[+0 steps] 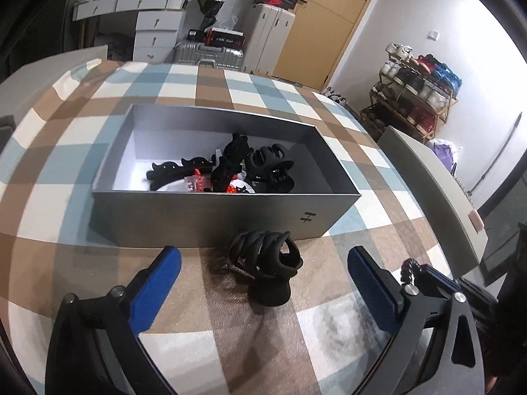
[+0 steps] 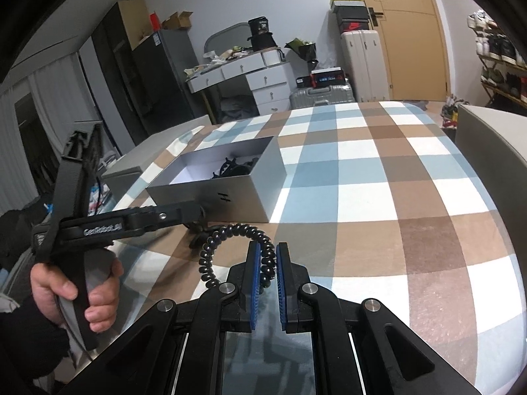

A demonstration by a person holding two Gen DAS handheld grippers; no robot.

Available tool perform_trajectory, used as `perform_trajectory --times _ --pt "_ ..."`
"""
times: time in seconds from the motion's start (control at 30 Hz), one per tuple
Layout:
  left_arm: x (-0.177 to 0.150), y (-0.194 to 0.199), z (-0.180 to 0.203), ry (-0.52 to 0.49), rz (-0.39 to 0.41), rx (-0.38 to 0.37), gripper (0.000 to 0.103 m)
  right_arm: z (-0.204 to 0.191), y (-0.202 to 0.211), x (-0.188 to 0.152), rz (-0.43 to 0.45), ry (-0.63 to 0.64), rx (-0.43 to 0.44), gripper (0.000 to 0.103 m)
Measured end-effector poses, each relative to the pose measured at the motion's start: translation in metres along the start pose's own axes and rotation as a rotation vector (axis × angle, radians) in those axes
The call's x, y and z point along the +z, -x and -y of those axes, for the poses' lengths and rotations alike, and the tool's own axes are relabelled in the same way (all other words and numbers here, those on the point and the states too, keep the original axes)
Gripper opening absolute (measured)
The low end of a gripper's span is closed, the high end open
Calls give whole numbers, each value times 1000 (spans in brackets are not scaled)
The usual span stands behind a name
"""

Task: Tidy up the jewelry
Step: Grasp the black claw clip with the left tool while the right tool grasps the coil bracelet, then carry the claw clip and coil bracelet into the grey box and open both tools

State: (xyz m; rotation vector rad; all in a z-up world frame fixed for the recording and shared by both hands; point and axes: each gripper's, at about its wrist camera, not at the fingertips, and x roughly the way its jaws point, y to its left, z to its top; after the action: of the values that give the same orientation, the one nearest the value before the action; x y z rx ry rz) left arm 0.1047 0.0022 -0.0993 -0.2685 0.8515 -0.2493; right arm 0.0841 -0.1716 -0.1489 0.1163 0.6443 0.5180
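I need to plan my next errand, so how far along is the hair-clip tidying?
Mostly done: several black clips already lie in the grey box. In hand: nothing yet. The left tongs stand open around the last black claw clip on the checked cloth, not gripping it. The right tongs are shut and empty. Left: grip that clip and drop it in.

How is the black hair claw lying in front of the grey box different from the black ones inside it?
The loose hair claw lies alone on the checked cloth, between the open left gripper fingers; the boxed claws sit piled inside the grey box, among red and clear pieces. Both are black claw clips.
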Motion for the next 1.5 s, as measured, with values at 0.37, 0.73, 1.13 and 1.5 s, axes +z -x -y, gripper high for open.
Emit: perform_trajectory --times 0.37,0.73,1.13,1.5 --pt "-7 -4 7 -68 -45 22 43 7 2 -5 15 -21 33 9" --pt "-4 15 14 -99 6 14 43 3 8 -4 22 -7 34 9" --pt "-7 50 16 -139 58 7 43 -29 24 15 77 40 54 9" --pt "7 79 2 -120 149 24 43 -59 20 47 113 63 97 9"
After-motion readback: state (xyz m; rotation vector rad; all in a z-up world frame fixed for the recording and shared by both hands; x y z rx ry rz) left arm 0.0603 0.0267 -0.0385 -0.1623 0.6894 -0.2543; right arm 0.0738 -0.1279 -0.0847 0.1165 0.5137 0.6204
